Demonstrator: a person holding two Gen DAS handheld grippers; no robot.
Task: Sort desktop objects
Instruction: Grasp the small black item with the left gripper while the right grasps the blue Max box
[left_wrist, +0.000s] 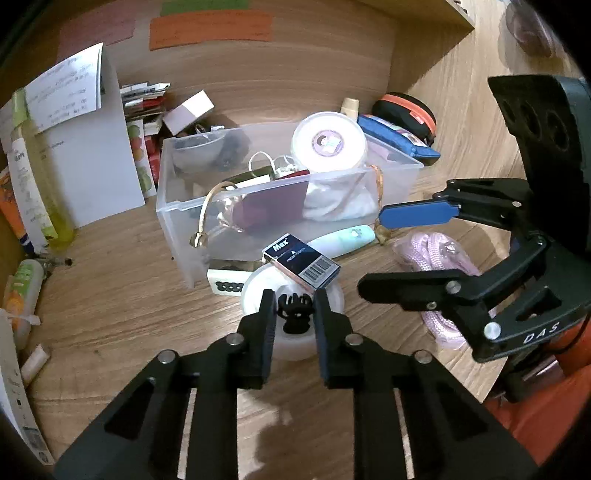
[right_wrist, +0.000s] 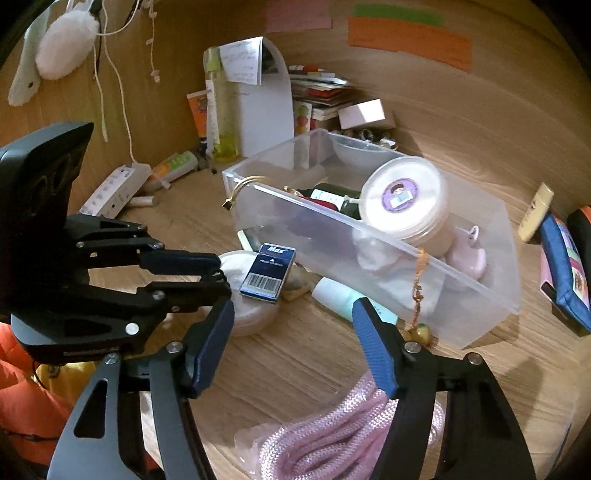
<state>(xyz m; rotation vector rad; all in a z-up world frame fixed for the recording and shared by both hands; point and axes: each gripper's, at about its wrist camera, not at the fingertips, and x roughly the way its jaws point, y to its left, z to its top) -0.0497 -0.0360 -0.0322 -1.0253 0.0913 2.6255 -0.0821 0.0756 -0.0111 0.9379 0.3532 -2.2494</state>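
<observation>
My left gripper (left_wrist: 294, 308) is shut on a small black hair claw clip (left_wrist: 294, 309), held just above a white round case (left_wrist: 258, 286) on the wooden desk. A dark blue "Max" staple box (left_wrist: 301, 265) lies tilted on that case, also in the right wrist view (right_wrist: 267, 271). The clear plastic bin (left_wrist: 173, 206) stands behind, holding a white round tub (left_wrist: 328, 142), a dark bottle and cloth. My right gripper (right_wrist: 295, 343) is open and empty, above a pink rope bundle (right_wrist: 332, 439), right of the left gripper (right_wrist: 218, 269).
A mint green tube (left_wrist: 343, 240) lies in front of the bin. A blue pouch (left_wrist: 399, 138) and an orange-black case (left_wrist: 406, 110) sit at back right. Bottles, tubes and a white paper stand (left_wrist: 92, 162) crowd the left. A stack of booklets (right_wrist: 317, 96) is behind the bin.
</observation>
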